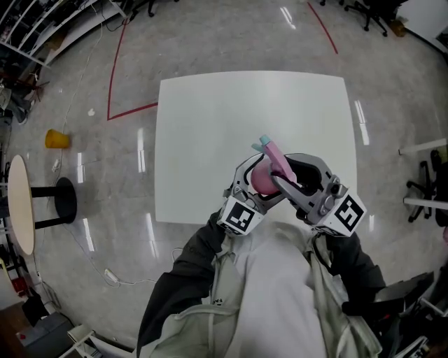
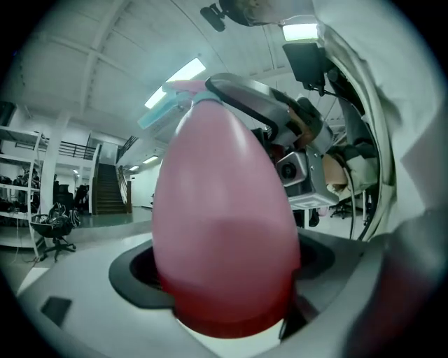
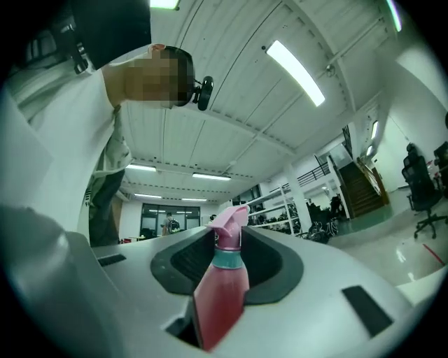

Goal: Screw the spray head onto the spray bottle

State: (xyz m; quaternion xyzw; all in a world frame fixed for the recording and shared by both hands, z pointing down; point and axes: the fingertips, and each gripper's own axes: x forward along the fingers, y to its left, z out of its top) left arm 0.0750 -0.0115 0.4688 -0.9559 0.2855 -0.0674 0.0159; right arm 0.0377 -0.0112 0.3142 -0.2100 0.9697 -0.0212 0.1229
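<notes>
A pink spray bottle [image 1: 260, 180] is held in the air over the near edge of the white table [image 1: 210, 119], its pink spray head [image 1: 275, 155] with a teal nozzle pointing away from me. The head sits on the bottle's neck above a teal collar [image 3: 227, 260]. My left gripper [image 1: 256, 175] stands open and wide around the bottle's broad body [image 2: 224, 217], with a dark gap at the right side. My right gripper [image 1: 283, 182] is shut on the narrower upper part of the bottle [image 3: 218, 301], the spray head [image 3: 229, 222] rising past its jaws.
The table's far part carries nothing. On the floor lie a red tape line [image 1: 115, 77], a yellow object [image 1: 57, 139] and a cable. A round side table [image 1: 21, 203] stands at the left and office chairs [image 1: 371, 14] at the back.
</notes>
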